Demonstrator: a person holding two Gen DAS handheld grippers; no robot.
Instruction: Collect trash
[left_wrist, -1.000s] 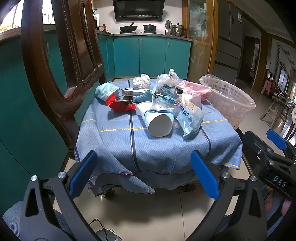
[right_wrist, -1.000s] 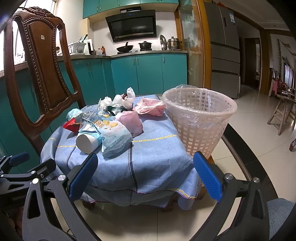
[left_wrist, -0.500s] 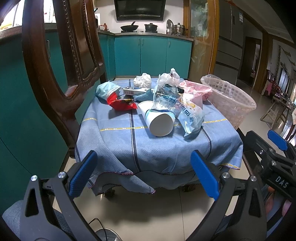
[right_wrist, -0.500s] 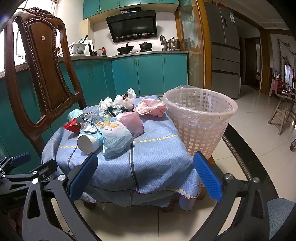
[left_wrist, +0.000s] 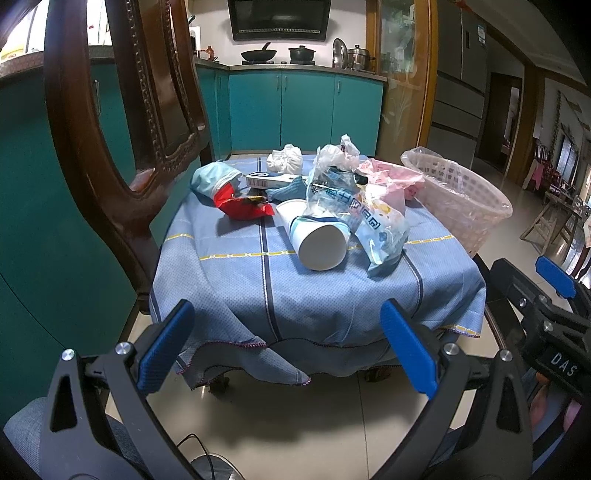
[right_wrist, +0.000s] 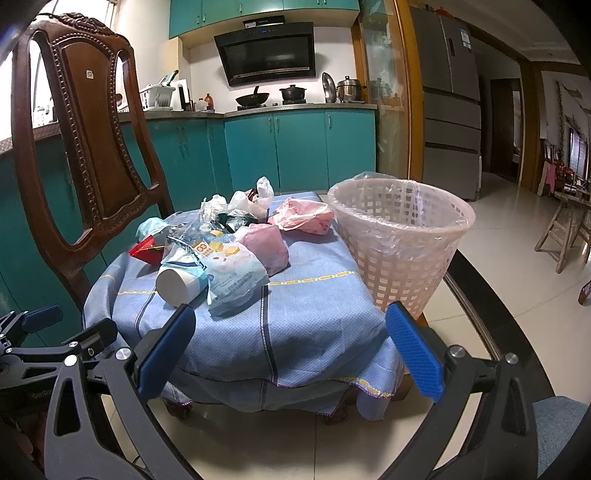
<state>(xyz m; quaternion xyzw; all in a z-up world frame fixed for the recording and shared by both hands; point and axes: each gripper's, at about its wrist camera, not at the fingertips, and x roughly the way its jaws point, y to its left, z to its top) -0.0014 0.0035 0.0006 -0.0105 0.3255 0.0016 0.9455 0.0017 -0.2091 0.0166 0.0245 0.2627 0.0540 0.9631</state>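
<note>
Both grippers are waiting low in front of a small table under a blue checked cloth (left_wrist: 317, 295), and nothing is picked up yet. The left gripper (left_wrist: 288, 350) is holding its two blue fingers spread wide with nothing between them. The right gripper (right_wrist: 291, 354) is doing the same, wide apart and empty. They are probably open like this so they are ready to close on a piece of trash.

The trash is sitting in a heap past the fingertips of both grippers, well apart from them. A white paper cup (left_wrist: 317, 240) is lying on its side, nearest the left fingers, with its flat end facing them. Leaning on it is a crinkly pale blue snack bag (left_wrist: 380, 229). Behind those are lying a red wrapper (left_wrist: 243, 206), a pink plastic bag (right_wrist: 266, 243) and some white crumpled bags (left_wrist: 284, 158).

The round pink plastic basket with a clear liner (right_wrist: 402, 236) is standing at the table's edge, just ahead of the right gripper's right finger. Its mouth is open on top, so trash can drop in.

The cloth between the fingers and the heap is bare, giving room to reach in. A tall dark wooden chair (left_wrist: 122, 147) is crowding the side beyond the left gripper's left finger, so moving that way looks tight. The cup could roll if bumped.
</note>
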